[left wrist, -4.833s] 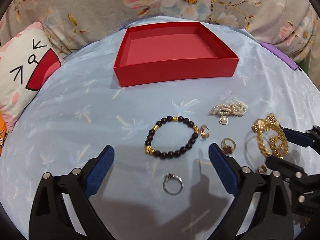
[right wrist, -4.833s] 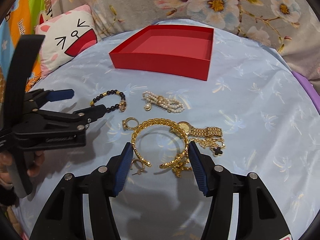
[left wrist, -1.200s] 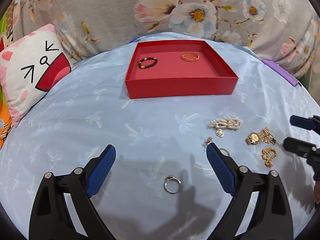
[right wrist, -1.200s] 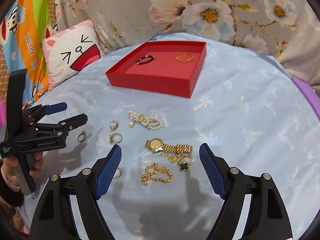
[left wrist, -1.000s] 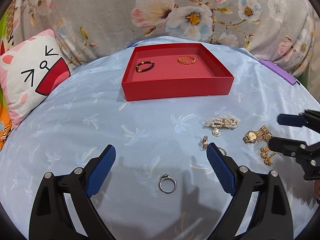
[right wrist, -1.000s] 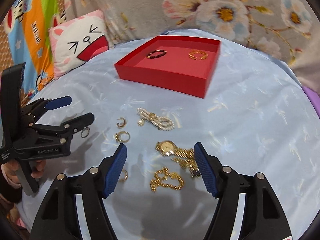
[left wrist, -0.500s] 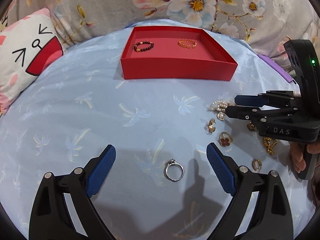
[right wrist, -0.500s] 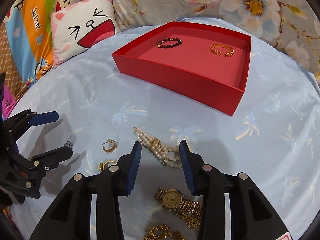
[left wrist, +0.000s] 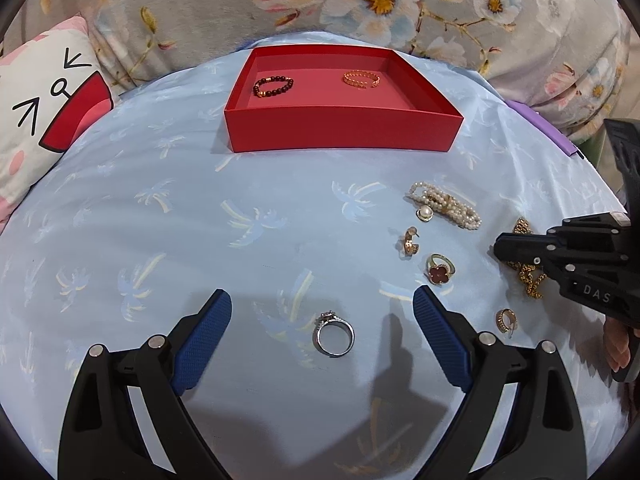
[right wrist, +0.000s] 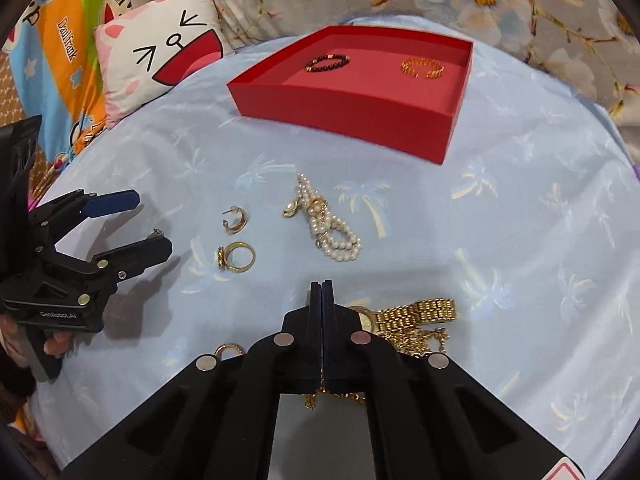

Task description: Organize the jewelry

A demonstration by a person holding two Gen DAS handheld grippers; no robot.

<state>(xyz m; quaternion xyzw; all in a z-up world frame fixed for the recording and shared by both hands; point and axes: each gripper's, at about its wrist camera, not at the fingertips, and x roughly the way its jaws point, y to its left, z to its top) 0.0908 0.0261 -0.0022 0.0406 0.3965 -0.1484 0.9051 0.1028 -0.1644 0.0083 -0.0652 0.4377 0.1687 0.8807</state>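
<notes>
A red box [left wrist: 344, 132] at the back holds a dark bead bracelet [left wrist: 273, 85] and a gold bangle [left wrist: 361, 79]; it also shows in the right wrist view [right wrist: 344, 112]. My left gripper [left wrist: 322, 316] is open around a silver ring [left wrist: 334, 333] on the blue cloth. My right gripper [right wrist: 322, 286] is shut with nothing visible between its pads, just above a gold watch [right wrist: 416, 312] and gold chain. A pearl bracelet [right wrist: 326, 220], a gold ring [right wrist: 237, 257] and a hoop earring [right wrist: 235, 220] lie ahead of it.
A red clover ring [left wrist: 439, 269], two hoop earrings [left wrist: 409, 241] [left wrist: 506, 320] and the pearl bracelet [left wrist: 444, 204] lie right of my left gripper. A cat-face pillow [right wrist: 160, 52] sits at the left. A floral cushion [left wrist: 380, 4] backs the round blue-clothed table.
My right gripper has closed fully and dropped low over the gold watch and chain. My left gripper has come lower over the silver ring and stays open.
</notes>
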